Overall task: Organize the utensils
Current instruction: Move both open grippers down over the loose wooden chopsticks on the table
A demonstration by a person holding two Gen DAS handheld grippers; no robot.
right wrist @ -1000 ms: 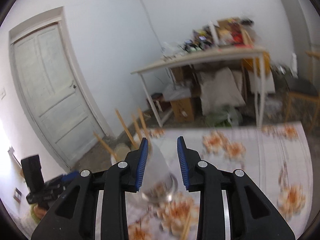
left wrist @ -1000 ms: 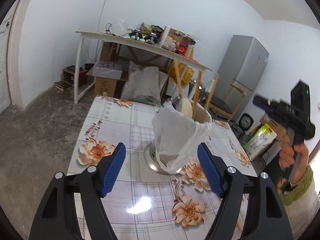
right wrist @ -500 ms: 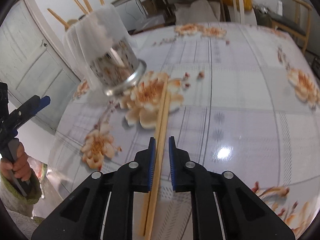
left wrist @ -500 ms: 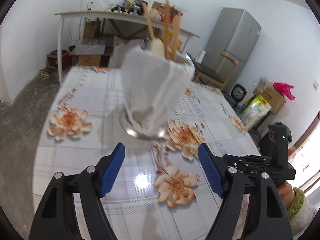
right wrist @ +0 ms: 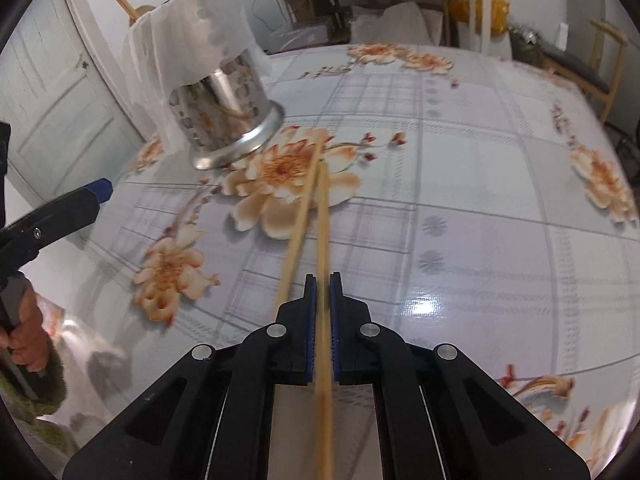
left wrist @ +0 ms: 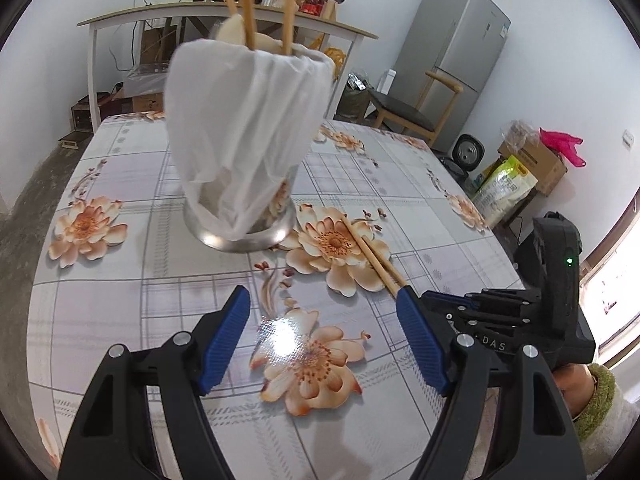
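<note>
From my left view, the tops of the wooden utensil handles (left wrist: pixel 248 0) run off the upper edge, and white cloth (left wrist: pixel 244 128) hides most of the perforated steel holder (left wrist: pixel 244 236). In my right view the pale wooden chopstick (right wrist: pixel 322 264) pinched in the right tongs (right wrist: pixel 322 292) blurs and leaves the bottom edge; its neighbour (right wrist: pixel 298 220) vanishes behind them

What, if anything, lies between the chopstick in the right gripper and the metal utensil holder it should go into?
Nothing visible blocks the way. The right gripper is shut on one chopstick; only bare table separates it from the utensil holder, whose cloth leaves the top open.
</note>
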